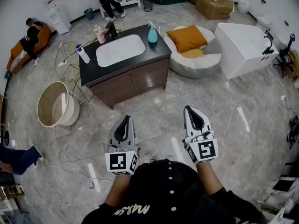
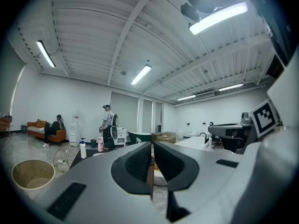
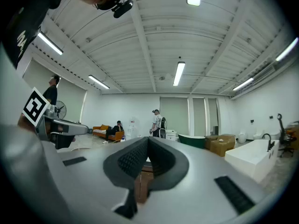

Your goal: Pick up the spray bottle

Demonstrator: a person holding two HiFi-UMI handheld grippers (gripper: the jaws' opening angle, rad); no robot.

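A teal spray bottle [image 1: 153, 33] stands at the back right of a dark vanity top [image 1: 159, 50] with a white sink. At the top's left end is a white bottle with a blue head [image 1: 83, 54], also seen in the left gripper view [image 2: 82, 149], and a pink bottle [image 1: 99, 34] stands at the back. Both grippers hover level over the marble floor, well short of the vanity. My left gripper [image 1: 125, 121] [image 2: 152, 146] is shut with nothing in it. My right gripper [image 1: 192, 111] [image 3: 147, 141] is shut and empty too.
A round wicker basket [image 1: 53, 105] and a wire basket [image 1: 70, 59] stand left of the vanity. To its right are a round white seat with orange cushions [image 1: 189, 38] and a white bathtub [image 1: 243, 43]. People stand and sit at the far wall. A thin cable [image 1: 70, 164] lies on the floor.
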